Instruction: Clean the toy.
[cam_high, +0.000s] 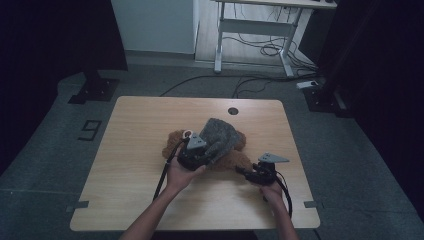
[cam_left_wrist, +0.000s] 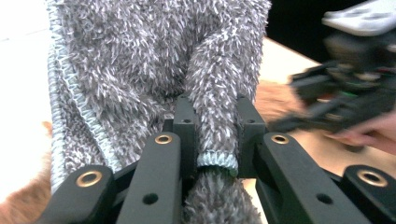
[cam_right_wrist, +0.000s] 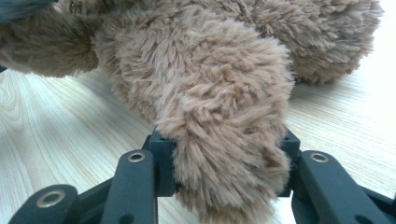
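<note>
Two tongs over a pale wooden table (cam_high: 125, 165) (grey floor (cam_high: 45, 145) around): left (cam_high: 197, 150) clenching grey knit (cam_high: 220, 136), right (cam_high: 245, 172) clenching teddy (cam_right_wrist: 219, 93).

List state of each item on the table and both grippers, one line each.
grey fuzzy garment: lifted at one end, draped over the toy, its sleeve pinched in the left gripper.
brown plush toy: lying on the table, partly covered by the garment, one limb clamped.
left gripper: shut on the garment's sleeve.
right gripper: shut on the toy's limb, low at the table.
table: light wood, bearing the toy.
</note>
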